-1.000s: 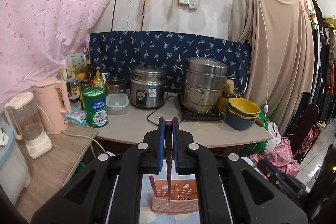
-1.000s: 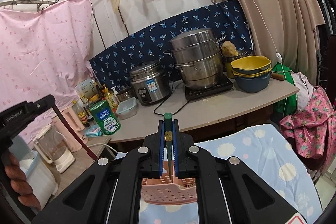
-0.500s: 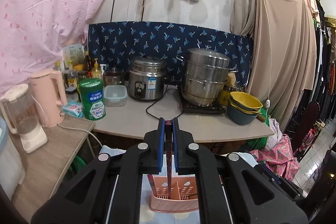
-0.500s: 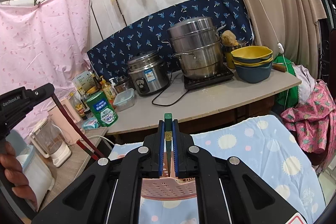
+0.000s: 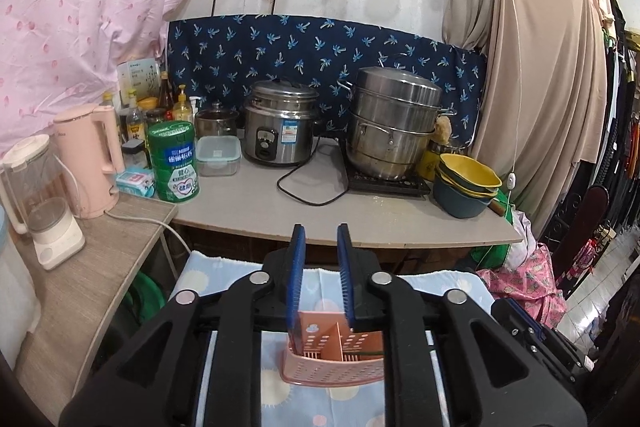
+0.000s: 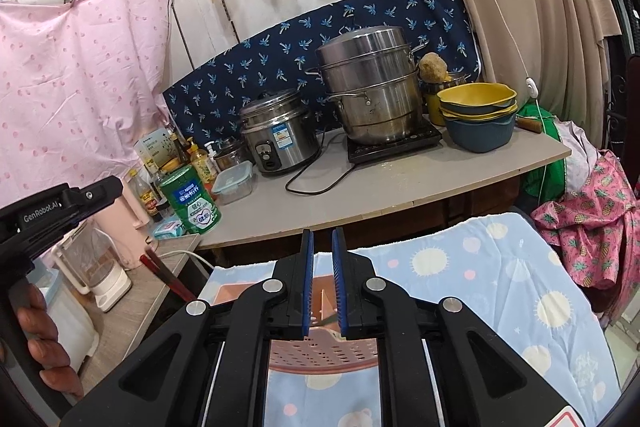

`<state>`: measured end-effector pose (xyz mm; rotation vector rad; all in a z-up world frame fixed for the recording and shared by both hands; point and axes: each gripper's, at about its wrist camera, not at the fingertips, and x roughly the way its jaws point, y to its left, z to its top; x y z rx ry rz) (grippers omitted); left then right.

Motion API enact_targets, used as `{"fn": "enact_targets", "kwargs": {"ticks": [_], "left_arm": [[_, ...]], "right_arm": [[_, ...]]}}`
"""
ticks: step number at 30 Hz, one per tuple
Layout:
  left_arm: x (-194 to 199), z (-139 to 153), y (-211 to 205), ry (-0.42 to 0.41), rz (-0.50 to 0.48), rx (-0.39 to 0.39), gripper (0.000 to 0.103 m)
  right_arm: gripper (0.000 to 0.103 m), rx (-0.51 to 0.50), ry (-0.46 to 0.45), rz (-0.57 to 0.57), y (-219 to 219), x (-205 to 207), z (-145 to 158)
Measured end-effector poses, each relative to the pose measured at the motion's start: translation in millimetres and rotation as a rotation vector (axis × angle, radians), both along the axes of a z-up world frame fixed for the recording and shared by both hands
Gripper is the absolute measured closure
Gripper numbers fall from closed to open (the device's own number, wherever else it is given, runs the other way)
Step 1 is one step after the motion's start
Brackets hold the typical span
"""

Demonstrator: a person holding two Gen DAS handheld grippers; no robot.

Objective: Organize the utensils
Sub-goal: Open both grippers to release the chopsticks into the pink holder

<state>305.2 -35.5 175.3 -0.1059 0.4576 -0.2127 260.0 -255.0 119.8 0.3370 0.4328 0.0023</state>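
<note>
- The left gripper (image 5: pixel 321 247) is seen with its blue-lined jaws parted and nothing between them.
- A pink utensil caddy (image 5: pixel 334 359) is placed directly below and in front of the left gripper, on a blue patterned cloth (image 5: pixel 296 399).
- A dark utensil handle (image 5: pixel 296 337) is seen standing in the caddy's left compartment, just under the left jaw; whether it is touched by that jaw cannot be told.
- The right gripper (image 6: pixel 321 247) is likewise spread, with nothing held.
- In the right wrist view the caddy (image 6: pixel 322 353) is found directly beneath the right gripper, with a thin green utensil (image 6: pixel 326 319) lying inside it below the gap.
- Red chopsticks (image 6: pixel 166 277) are seen at the left of that view, slanting down towards the caddy; their lower ends are hidden behind the right gripper's body.
</note>
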Motion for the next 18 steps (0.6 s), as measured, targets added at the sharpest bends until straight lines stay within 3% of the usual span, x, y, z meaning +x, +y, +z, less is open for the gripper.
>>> {"fn": "enact_targets", "kwargs": {"ticks": [4,18], "left_arm": [[-7,-3,2,0.015,-0.001,-0.001,0.074],[-53,-18,9,0.078,-0.025,0.006,0.068]], "right_arm": [[0.092,0.003,-0.005,-0.002,-1,-7,1],[0.092,0.016,0.048,0.023,7,-64,-15]]}}
